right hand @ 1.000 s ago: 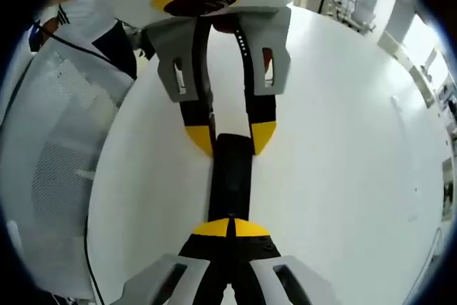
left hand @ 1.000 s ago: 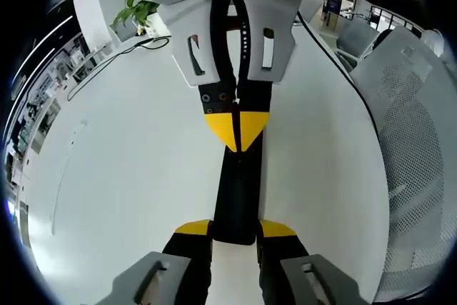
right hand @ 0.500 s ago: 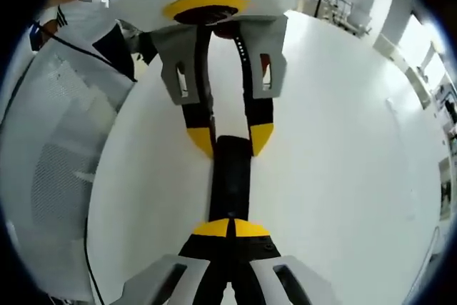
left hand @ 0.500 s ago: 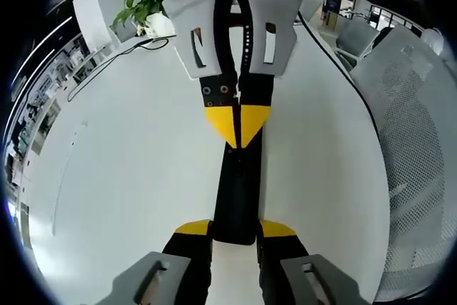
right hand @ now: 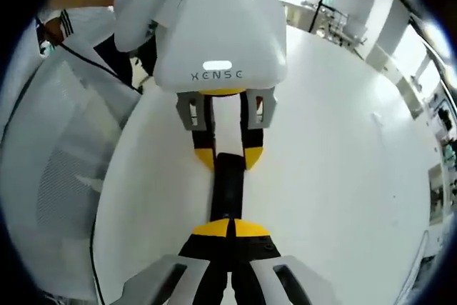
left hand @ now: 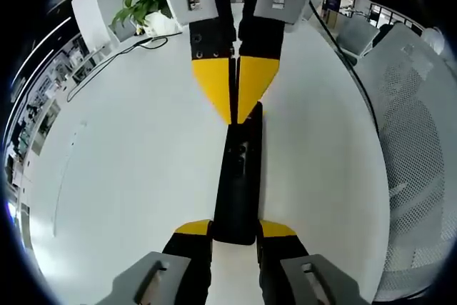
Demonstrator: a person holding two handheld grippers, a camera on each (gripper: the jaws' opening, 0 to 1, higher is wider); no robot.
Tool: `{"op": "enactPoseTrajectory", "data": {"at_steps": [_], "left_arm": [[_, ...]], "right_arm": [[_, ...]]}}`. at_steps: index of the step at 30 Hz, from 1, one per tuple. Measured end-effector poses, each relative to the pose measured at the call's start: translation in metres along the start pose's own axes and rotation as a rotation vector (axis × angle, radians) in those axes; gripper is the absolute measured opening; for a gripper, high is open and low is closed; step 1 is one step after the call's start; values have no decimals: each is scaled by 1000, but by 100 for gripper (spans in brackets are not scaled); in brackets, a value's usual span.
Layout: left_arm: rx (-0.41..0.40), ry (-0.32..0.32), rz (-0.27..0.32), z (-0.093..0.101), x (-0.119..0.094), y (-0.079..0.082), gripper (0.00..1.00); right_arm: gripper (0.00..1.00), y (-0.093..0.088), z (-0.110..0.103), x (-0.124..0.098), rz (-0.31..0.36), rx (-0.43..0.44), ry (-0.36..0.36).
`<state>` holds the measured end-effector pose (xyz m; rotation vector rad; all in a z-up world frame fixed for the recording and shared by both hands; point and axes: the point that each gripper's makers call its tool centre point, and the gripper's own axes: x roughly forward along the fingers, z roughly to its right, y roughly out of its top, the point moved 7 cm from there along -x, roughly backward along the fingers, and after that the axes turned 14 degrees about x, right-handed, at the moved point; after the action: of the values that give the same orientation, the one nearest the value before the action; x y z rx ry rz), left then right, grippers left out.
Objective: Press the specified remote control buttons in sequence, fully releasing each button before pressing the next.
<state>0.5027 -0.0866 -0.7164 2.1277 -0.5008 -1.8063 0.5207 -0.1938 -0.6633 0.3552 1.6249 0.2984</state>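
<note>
1. Lying flat on the white surface (left hand: 128,176), the black remote control (left hand: 238,176) runs lengthwise between the two grippers, well in from the surface's edges.
2. In the left gripper view the left gripper (left hand: 235,232) is clamped on the near end of the remote control, one yellow-tipped jaw on each long side.
3. In the right gripper view the same left gripper (right hand: 230,156) comes in from the top, its yellow tips straddling the far end of the remote control (right hand: 227,187).
4. The right gripper (right hand: 230,228) has its jaws closed together with nothing between them, the joined yellow tips at the remote control's top face at its near end.
5. Seen from the left gripper view, the right gripper (left hand: 234,116) points its closed yellow tips down at the far end of the remote control, just beyond a pair of small buttons; whether the tips touch cannot be told.
6. A potted plant (left hand: 143,6) stands at the far left corner of the surface, with a black cable (left hand: 107,66) trailing from it.
7. A grey mesh chair (left hand: 414,141) sits past the surface's right edge.
</note>
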Motion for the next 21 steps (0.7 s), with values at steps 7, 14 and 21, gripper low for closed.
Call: {"op": "enactPoseTrajectory", "data": {"at_steps": [7,14,21], "left_arm": [[1,-2,-4,0,0,-1,23],[3,-2,-7,0,0,-1,23],[3,-1,-7,0,1,-1,23]], "right_arm": [[0,0,0,-6,3,3,-11],[0,1,-2,-7,3,-3,-13],[0,0,-5,-4,-2,-4,-6]]}}
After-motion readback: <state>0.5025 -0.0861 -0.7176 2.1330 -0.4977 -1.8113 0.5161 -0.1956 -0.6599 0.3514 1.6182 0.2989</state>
